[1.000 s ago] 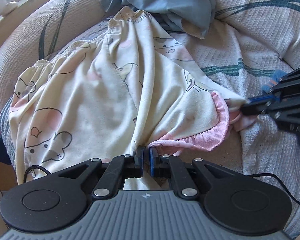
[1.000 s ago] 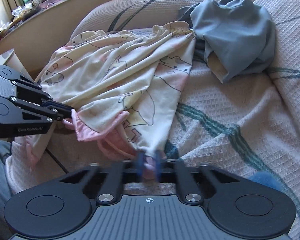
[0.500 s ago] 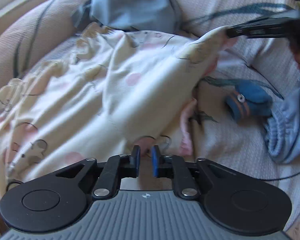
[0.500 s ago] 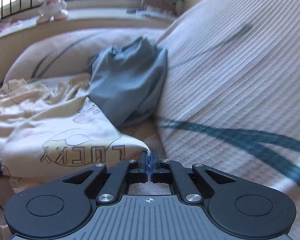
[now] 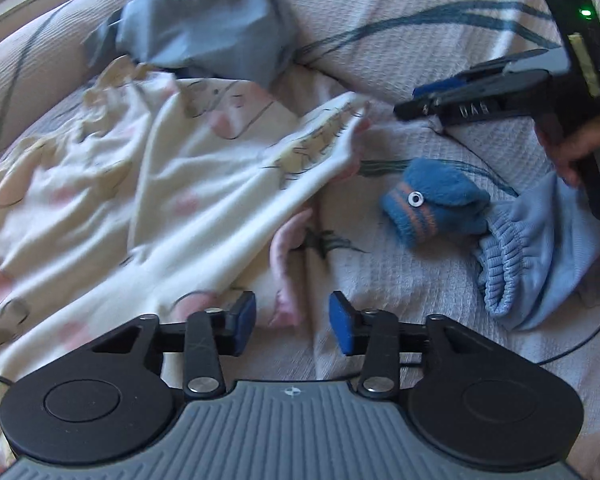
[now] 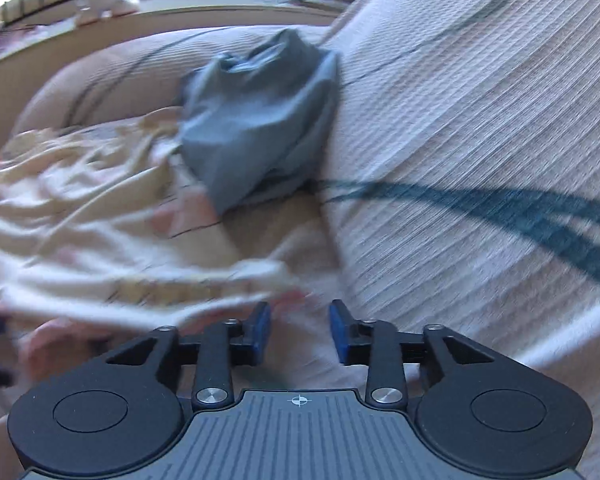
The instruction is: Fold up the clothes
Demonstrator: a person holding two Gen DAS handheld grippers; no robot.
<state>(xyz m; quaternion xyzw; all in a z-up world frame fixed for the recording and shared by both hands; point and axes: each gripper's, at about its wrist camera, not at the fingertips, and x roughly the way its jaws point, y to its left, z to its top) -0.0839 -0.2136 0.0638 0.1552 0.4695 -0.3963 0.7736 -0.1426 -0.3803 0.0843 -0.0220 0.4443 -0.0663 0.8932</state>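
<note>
Left hand-held gripper (image 5: 293, 322), right hand-held gripper (image 6: 299, 331) spread, cream garment (image 5: 148, 200) loose.

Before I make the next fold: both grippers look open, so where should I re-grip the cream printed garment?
Probably the free corner of the cream printed garment, which lies in front of the right gripper. Come from the right side, low along the couch cover: that edge lies loose with pink trim showing beneath.

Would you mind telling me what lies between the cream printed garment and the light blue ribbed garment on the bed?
In the left wrist view, a small blue knitted item with orange stripes lies on the bedspread between the cream printed garment and the light blue ribbed garment.
</note>
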